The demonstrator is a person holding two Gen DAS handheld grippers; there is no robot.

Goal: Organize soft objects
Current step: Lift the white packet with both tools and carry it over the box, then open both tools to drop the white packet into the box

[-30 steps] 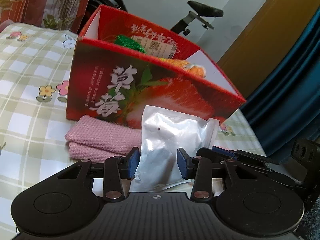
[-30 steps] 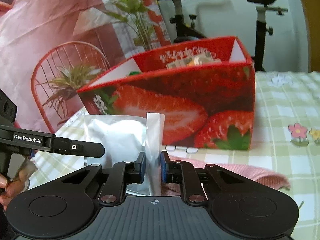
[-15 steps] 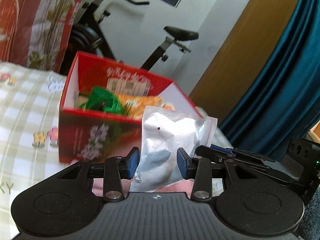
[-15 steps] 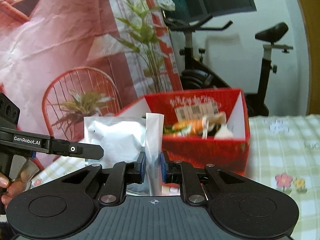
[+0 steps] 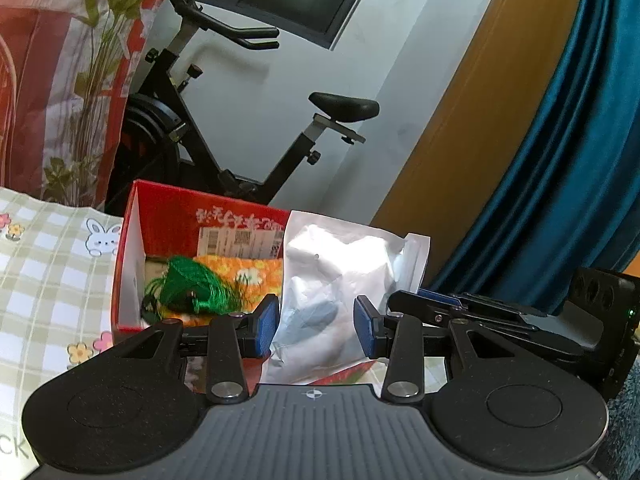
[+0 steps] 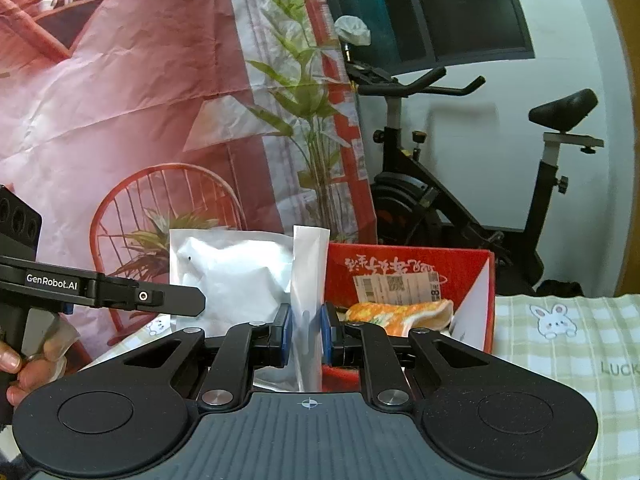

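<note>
While both grippers share the pouch (image 6: 240, 276), it hangs just near of the red box (image 6: 404, 268).
Right gripper (image 6: 306, 330) pinches its edge; left gripper (image 5: 316, 322) brackets it, jaws parted.

There is one white plastic pouch (image 5: 340, 300), one red strawberry box (image 5: 168, 216), one green tassel bundle (image 5: 192, 288) and one orange floral cloth (image 5: 248, 272), the last two inside the box. Two grippers show, the left gripper (image 5: 316, 320) and the right gripper (image 6: 306, 330). Behind stand one exercise bike (image 6: 460, 184) and one teal curtain (image 5: 560, 160), and the checked tablecloth (image 6: 560, 344) carries one bunny print (image 6: 554, 320) in the right wrist view.
</note>
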